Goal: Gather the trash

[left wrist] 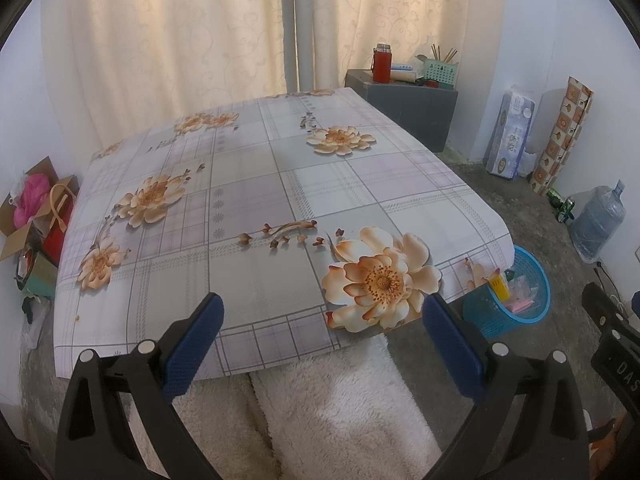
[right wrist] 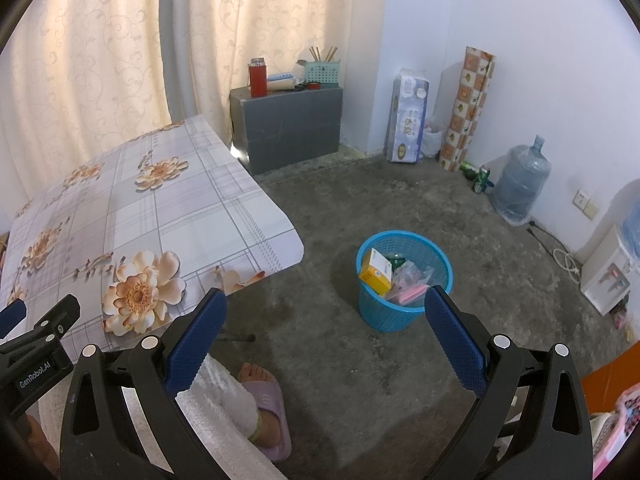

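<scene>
Two pairs of tongs are mine, and both stand spread wide with nothing between their blue pads. Largest before me is the tabletop [left wrist: 256, 184] under its flowered plaid cloth, bare of litter. My left tongs [left wrist: 320, 336] hang over its near edge; my right tongs [right wrist: 326, 328] point past its corner over the concrete floor [right wrist: 400, 380]. On that floor, just beside the tabletop's corner, sits the blue basket [right wrist: 400, 316], holding the trash: a yellow box [right wrist: 376, 272] and pink wrappers [right wrist: 410, 292].
</scene>
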Demonstrator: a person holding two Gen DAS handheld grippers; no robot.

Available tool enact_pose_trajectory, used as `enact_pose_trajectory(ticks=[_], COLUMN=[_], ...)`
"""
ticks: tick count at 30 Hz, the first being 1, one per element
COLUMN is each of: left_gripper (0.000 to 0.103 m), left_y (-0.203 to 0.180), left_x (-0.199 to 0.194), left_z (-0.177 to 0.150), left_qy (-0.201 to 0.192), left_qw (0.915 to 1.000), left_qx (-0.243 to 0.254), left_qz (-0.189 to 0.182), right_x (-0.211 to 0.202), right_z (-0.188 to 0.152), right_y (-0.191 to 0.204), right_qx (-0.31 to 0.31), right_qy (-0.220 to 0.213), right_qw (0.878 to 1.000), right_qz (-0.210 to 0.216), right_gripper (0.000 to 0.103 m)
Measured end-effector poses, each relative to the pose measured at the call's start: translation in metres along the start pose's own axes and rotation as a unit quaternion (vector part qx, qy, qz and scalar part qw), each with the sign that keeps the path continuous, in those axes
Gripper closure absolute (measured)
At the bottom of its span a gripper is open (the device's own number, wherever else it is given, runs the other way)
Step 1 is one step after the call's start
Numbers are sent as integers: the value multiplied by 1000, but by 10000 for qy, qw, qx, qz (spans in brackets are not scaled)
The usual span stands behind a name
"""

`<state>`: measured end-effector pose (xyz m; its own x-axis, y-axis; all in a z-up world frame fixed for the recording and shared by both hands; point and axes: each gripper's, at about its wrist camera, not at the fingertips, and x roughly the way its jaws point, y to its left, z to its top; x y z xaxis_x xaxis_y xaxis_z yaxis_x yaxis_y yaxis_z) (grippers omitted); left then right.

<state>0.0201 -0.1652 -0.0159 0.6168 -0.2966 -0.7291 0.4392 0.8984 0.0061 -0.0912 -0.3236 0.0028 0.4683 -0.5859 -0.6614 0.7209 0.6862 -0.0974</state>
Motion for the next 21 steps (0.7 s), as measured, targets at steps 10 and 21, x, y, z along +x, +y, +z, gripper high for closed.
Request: enact_pose_trajectory(ticks=[10, 21], left_gripper=[5, 6], left_y=[-3, -3], left_x=[-2, -1], left_z=[-5, -7], left_qy=[36, 113], left_qw=[10000, 9999], left_qx=[6, -13], left_qz=[-26, -55], right_x=[0, 0], right_z=[0, 0], right_y=[-6, -8], right_qx=[-13, -9], right_qy=[-2, 2], right_qw=[10000, 10000], right_qz=[16, 19], right_gripper=[8, 8])
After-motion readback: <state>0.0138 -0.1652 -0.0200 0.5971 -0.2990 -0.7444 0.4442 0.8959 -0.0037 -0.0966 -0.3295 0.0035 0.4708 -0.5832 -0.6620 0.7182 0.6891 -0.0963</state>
